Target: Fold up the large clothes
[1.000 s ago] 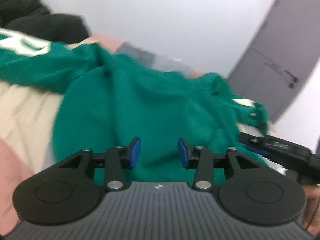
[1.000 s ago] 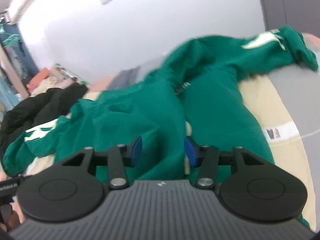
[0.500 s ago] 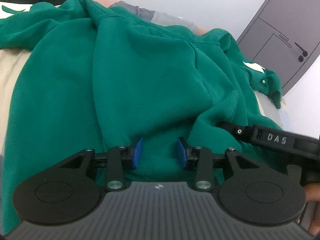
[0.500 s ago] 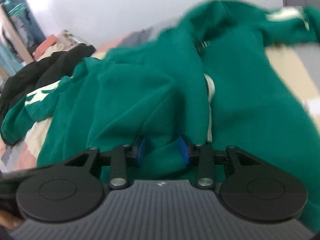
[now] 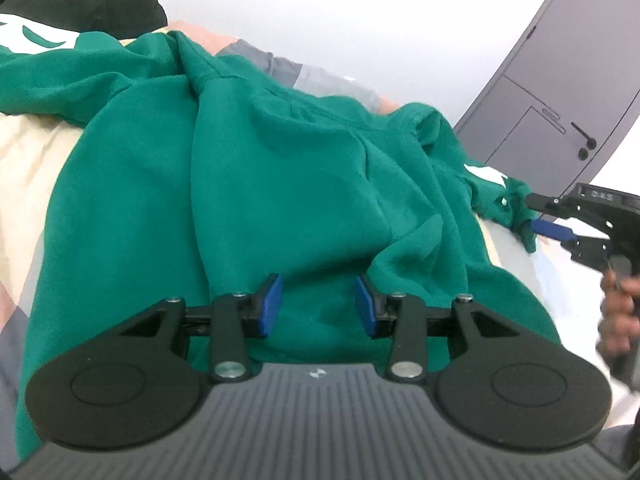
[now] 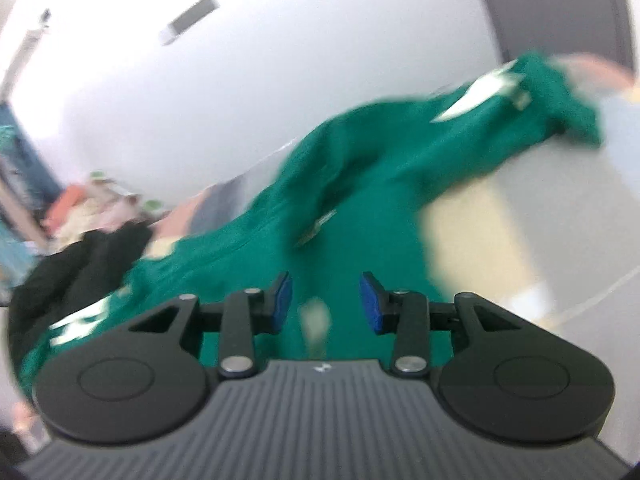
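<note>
White wall [image 5: 360, 20] and a grey door [image 5: 560, 92] backed the bed [image 5: 24, 168]. Ahead of both claws sprawled the green sweatshirt [image 5: 280, 184]. Left gripper [image 5: 318, 306] stood part-open over its hem, gripping nothing; right gripper [image 6: 326, 302] was opening, pads [image 6: 370, 308] clear of cloth.

sweatshirt [image 5: 280, 184] on bed [image 5: 24, 168] — door [image 5: 560, 80] behind

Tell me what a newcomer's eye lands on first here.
A big green sweatshirt sprawls crumpled across the bed, filling the middle of both views. A black garment is heaped at its far left, and a grey door stands at the right. The left tongs hang open over the green cloth.
</note>
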The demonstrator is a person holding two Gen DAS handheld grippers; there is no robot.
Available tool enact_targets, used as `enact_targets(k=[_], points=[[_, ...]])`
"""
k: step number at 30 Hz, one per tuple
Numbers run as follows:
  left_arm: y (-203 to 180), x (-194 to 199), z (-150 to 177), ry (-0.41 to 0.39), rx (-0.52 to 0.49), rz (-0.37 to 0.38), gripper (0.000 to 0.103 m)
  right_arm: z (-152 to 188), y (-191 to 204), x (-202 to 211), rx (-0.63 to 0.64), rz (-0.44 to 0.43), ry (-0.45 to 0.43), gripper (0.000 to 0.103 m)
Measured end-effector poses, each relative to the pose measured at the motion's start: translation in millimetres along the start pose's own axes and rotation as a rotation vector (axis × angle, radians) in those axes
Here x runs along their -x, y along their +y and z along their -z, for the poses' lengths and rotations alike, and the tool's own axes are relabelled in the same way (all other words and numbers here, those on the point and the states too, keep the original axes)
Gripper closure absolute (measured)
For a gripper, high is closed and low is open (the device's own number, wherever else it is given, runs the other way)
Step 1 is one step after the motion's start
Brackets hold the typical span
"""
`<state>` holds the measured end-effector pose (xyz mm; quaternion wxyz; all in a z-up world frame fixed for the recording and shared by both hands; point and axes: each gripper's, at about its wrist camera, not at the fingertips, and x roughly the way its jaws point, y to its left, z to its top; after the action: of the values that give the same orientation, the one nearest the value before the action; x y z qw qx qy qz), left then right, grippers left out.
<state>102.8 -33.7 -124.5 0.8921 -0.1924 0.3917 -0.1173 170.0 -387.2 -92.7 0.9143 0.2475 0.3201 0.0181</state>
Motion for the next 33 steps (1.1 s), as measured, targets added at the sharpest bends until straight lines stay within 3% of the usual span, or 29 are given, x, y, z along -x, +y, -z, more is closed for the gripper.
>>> enact_targets(k=[4,5,7,14,16,20,25,27,29,30,31,33], points=[[-2,1,-1,-0.012,0.001,-0.005,0.057,-39,-47,-16,-0.037,0.065,-0.038,0.058],[-2,0,-2,-0.012,0.006,-0.005,0.057,-47,-64,-22,-0.080,0.070,-0.045,0.044],[-1,-1,-2,-0.007,0.024,-0.001,0.057,-60,-99,-34,-0.174,0.063,-0.070,0.028],[1,-10,-10,-0.017,0.057,-0.021,0.057,-70,-216,-79,-0.587,0.032,-0.230,0.027],[2,-17,-14,-0.014,0.070,-0.035,0.057,-72,-238,-92,-0.670,0.073,-0.279,0.027],[3,-29,-22,-0.012,0.091,-0.048,0.057,-90,-266,-117,-0.724,0.058,-0.362,0.027],[2,-45,-30,-0.009,0.079,-0.070,0.057,-119,-296,-133,-0.691,0.133,-0.430,0.028],[3,-49,-33,-0.010,0.089,-0.077,0.057,-128,-312,-137,-0.714,0.153,-0.442,0.040],[4,-54,-38,-0.004,0.079,-0.091,0.057,-140,-323,-141,-0.681,0.181,-0.432,0.058],[4,-56,-42,0.005,0.049,-0.107,0.057,-149,-326,-143,-0.646,0.207,-0.404,0.062],[2,-59,-46,0.021,0.008,-0.138,0.057,-159,-327,-145,-0.593,0.234,-0.374,0.075],[3,-63,-53,0.041,-0.029,-0.184,0.057,-180,-325,-142,-0.469,0.263,-0.354,0.079]])
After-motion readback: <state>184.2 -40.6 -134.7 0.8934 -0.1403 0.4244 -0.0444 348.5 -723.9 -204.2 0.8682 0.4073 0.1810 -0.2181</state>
